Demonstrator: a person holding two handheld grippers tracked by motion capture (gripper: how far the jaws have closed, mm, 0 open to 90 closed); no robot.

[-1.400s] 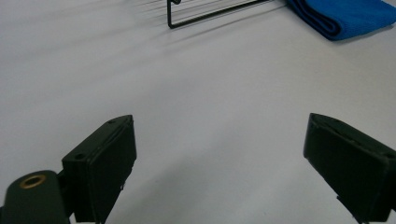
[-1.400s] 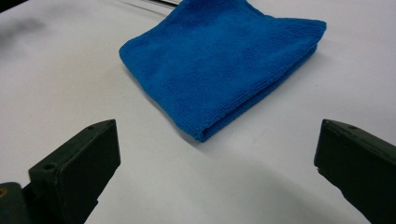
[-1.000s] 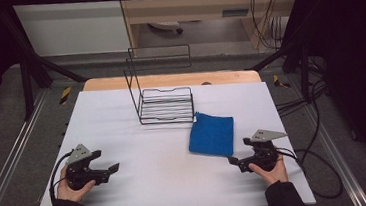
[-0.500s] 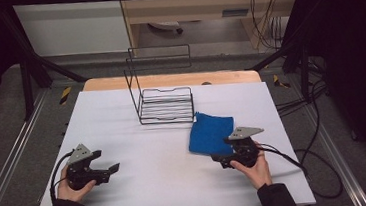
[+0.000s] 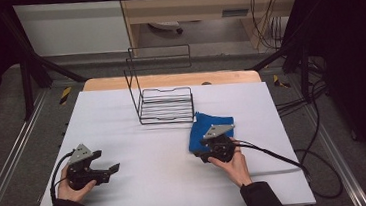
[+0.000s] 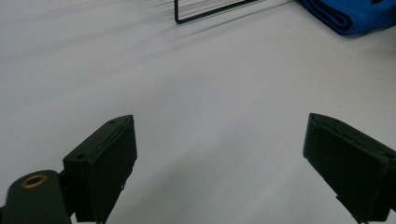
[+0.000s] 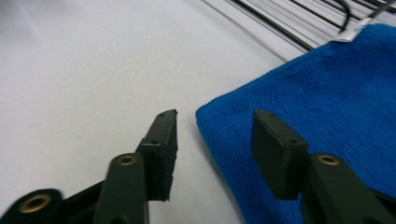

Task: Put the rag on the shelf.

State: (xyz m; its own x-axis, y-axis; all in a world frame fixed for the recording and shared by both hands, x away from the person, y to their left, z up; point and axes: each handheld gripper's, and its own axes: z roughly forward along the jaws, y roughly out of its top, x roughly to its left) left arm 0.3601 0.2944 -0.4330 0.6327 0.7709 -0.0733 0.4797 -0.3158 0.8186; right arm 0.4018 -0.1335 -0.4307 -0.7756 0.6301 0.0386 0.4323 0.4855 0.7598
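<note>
The folded blue cloth [image 5: 212, 129] lies just right of the wire rack [image 5: 165, 104], long axis seemingly running away from the person. The right gripper view shows its near corner [image 7: 224, 126] between the right gripper [image 7: 214, 135]'s closing jaws, apparently not yet pinched. The left gripper [image 6: 219, 154] gapes wide.

A white-topped rectangular table [image 5: 143, 187] with a pale wooden far edge spans the middle of the high view. On it, just above the frame's centre, stands a black wire rack [image 5: 166, 104] with an upright back. Just beside the rack's lower right corner lies a folded blue terry cloth [image 5: 204, 127], seemingly touching it.
</note>
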